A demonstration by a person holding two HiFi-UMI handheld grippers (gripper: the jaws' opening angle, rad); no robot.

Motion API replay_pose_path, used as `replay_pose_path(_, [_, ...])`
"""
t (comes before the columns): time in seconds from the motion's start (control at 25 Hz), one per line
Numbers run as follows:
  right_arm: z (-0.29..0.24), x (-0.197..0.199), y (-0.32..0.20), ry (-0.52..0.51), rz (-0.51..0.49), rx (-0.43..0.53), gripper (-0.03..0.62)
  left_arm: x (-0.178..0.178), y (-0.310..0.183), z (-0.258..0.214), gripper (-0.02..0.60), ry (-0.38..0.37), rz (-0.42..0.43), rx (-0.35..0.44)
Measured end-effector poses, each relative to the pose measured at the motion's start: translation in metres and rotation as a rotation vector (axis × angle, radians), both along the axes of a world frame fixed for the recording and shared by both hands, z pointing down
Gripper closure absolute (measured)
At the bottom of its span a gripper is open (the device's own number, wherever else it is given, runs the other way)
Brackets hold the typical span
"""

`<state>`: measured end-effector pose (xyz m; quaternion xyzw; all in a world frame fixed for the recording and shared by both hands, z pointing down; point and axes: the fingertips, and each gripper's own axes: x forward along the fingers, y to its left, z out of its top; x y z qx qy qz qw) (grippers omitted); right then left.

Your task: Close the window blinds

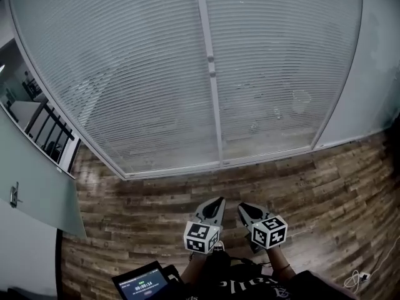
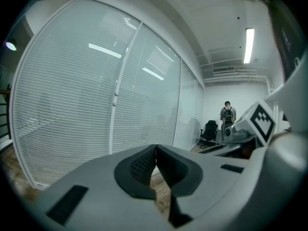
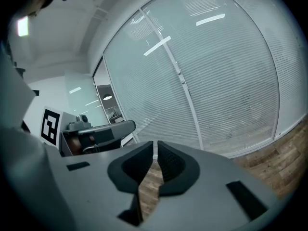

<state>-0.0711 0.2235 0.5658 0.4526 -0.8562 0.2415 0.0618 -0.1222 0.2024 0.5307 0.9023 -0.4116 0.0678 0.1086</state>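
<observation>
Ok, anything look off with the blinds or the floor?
Nothing stands out. The blinds hang even in both panels, with no bent or sagging slats that I can see. A loose white cable lies on the wood floor at the head view's lower right.

My grey plastic left gripper [image 1: 219, 202] and right gripper [image 1: 241, 208] have black ribbed jaws; behind those sit white cubes [image 1: 201, 237] with black square markers.
</observation>
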Motion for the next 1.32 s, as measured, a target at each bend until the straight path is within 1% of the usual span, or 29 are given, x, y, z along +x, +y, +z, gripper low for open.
replay_pose_path(0.32, [0.011,0.047,0.107,0.049,-0.074,-0.030,0.554,0.047,0.105,0.008,0.575,0.023,-0.054,-0.047])
replay_pose_path(0.52, [0.011,0.063,0.141,0.036,-0.095,-0.015,0.554,0.060,0.146,0.016,0.575,0.003,-0.081,-0.061])
replay_pose_path(0.64, [0.004,0.067,0.149,0.030,-0.110,0.015,0.554,0.063,0.154,0.014,0.575,-0.007,-0.100,-0.044])
replay_pose_path(0.76, [-0.002,0.071,0.151,0.016,-0.115,0.046,0.554,0.068,0.153,0.009,0.575,-0.027,-0.100,-0.011])
replay_pose_path(0.92, [-0.001,0.071,0.161,0.013,-0.136,0.045,0.554,0.070,0.161,0.010,0.575,-0.039,-0.109,-0.014])
replay_pose_path(1.08, [-0.004,0.066,0.166,0.015,-0.140,0.053,0.554,0.063,0.167,0.008,0.575,-0.038,-0.117,-0.014])
replay_pose_path(1.32, [-0.002,0.046,0.170,0.018,-0.159,0.067,0.554,0.043,0.172,0.009,0.575,-0.032,-0.137,0.000])
